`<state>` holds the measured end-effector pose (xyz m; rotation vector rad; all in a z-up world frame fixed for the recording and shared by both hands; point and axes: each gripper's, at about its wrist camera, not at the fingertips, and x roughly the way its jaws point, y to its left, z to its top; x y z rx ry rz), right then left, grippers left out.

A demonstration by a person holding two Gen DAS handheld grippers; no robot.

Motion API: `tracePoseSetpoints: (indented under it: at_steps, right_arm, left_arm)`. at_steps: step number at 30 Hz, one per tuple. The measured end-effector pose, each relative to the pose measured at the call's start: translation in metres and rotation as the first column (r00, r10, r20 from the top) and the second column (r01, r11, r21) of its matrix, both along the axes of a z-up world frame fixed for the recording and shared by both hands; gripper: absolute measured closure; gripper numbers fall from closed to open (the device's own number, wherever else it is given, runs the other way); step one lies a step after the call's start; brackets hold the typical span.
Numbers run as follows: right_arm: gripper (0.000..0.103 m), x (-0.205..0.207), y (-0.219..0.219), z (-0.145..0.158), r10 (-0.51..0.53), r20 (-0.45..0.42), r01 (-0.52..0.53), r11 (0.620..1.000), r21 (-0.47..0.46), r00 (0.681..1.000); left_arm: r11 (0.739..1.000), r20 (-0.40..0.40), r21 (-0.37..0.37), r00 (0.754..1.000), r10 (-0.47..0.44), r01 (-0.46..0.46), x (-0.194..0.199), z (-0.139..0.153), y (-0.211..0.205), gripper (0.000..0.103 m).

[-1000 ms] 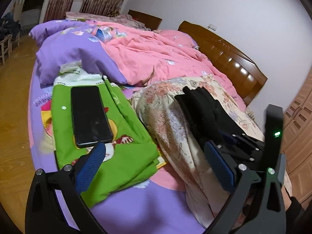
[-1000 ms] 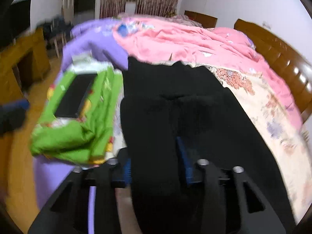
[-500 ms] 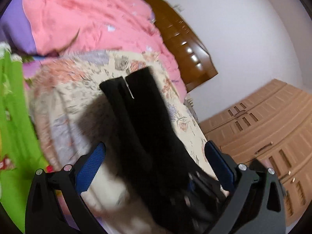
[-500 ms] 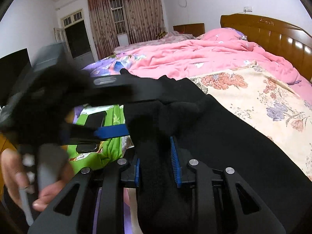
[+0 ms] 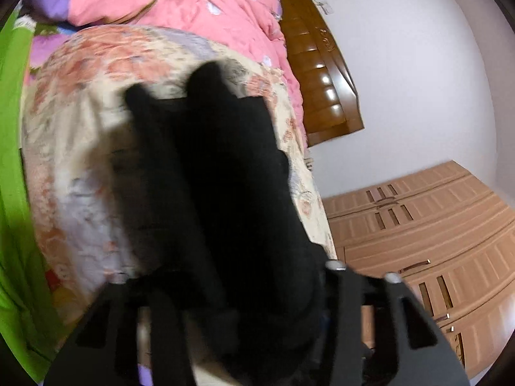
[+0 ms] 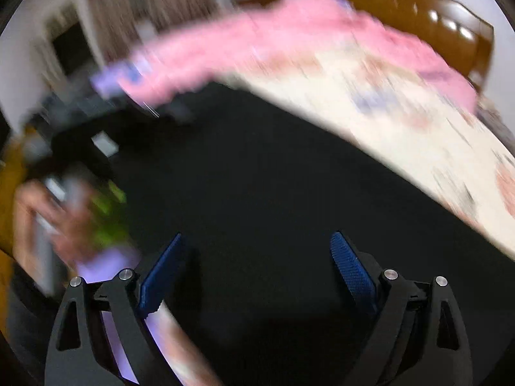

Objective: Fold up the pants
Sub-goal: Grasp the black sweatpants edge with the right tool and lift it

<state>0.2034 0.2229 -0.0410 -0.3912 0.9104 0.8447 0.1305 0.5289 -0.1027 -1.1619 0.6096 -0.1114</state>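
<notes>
The black pants [image 5: 225, 193] lie lengthwise on the floral bedspread [image 5: 80, 148]. In the left wrist view my left gripper [image 5: 231, 315] is closed in on the near end of the pants, and the cloth bunches between its arms and hides the pads. In the blurred right wrist view the pants [image 6: 273, 177] spread wide in front of my right gripper [image 6: 257, 270], whose blue pads [image 6: 351, 270] stand wide apart with nothing between them. The person's hand holding the left gripper [image 6: 54, 218] shows at the left.
A pink quilt [image 5: 180, 3] lies across the bed behind the pants. A green printed cloth [image 5: 13, 160] lies at the left edge. The wooden headboard [image 5: 322, 64] and a wooden wardrobe [image 5: 428, 257] stand to the right.
My right gripper has let go of the pants and opened wide. My left gripper has moved onto the near end of the pants and closed on them. Both views swung sharply.
</notes>
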Motion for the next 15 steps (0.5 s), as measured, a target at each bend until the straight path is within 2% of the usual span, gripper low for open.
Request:
tracePoseSetpoints:
  at_steps: [1,3,5,6,8,10,11,12,14,15]
  right_arm:
    - [0.013,-0.001,-0.004,-0.007,0.008,-0.009,-0.008,0.999,-0.042,1.000]
    - [0.013,-0.010,-0.016,-0.008,0.050,0.027,-0.049,0.998,-0.042,0.998]
    - [0.013,-0.017,-0.029,-0.002,0.036,0.014,-0.035,0.998,-0.050,0.999]
    - [0.013,-0.021,-0.035,0.000,0.027,0.035,-0.025,0.998,-0.057,0.999]
    - [0.013,-0.029,-0.052,0.001,0.016,0.075,-0.011,0.998,-0.063,0.997]
    - [0.011,-0.038,-0.077,-0.011,0.022,0.062,-0.017,0.996,-0.083,0.998]
    - [0.011,-0.041,-0.087,-0.013,0.033,0.074,-0.029,0.998,-0.056,0.997]
    - [0.011,-0.045,-0.099,-0.012,0.034,0.075,-0.031,0.999,-0.042,0.997]
    - [0.012,-0.052,-0.124,-0.003,0.010,0.065,-0.010,1.000,0.000,0.998]
    - [0.011,-0.053,-0.145,0.006,-0.014,0.059,0.009,0.997,0.082,0.998]
  left_arm:
    - [1.000,0.005,0.004,1.000,0.003,-0.003,-0.001,-0.001,0.000,0.069]
    - [0.999,0.013,0.048,1.000,0.013,-0.014,-0.003,0.003,-0.002,0.070]
    - [0.995,0.015,0.096,0.999,0.032,-0.033,-0.006,0.010,-0.006,0.071]
    - [0.993,0.015,0.113,0.999,0.038,-0.040,-0.007,0.014,-0.009,0.071]
    - [0.983,0.012,0.179,0.999,0.049,-0.051,-0.007,0.026,-0.018,0.071]
    - [0.958,0.019,0.281,0.998,0.051,-0.055,-0.011,0.049,-0.034,0.071]
    - [0.940,0.030,0.338,0.998,0.050,-0.057,-0.012,0.062,-0.044,0.071]
    - [0.908,0.052,0.414,0.998,0.042,-0.060,-0.015,0.082,-0.062,0.071]
    - [0.853,0.092,0.519,0.996,0.016,-0.061,-0.019,0.110,-0.094,0.071]
    - [0.811,0.105,0.582,0.994,-0.003,-0.059,-0.021,0.124,-0.113,0.071]
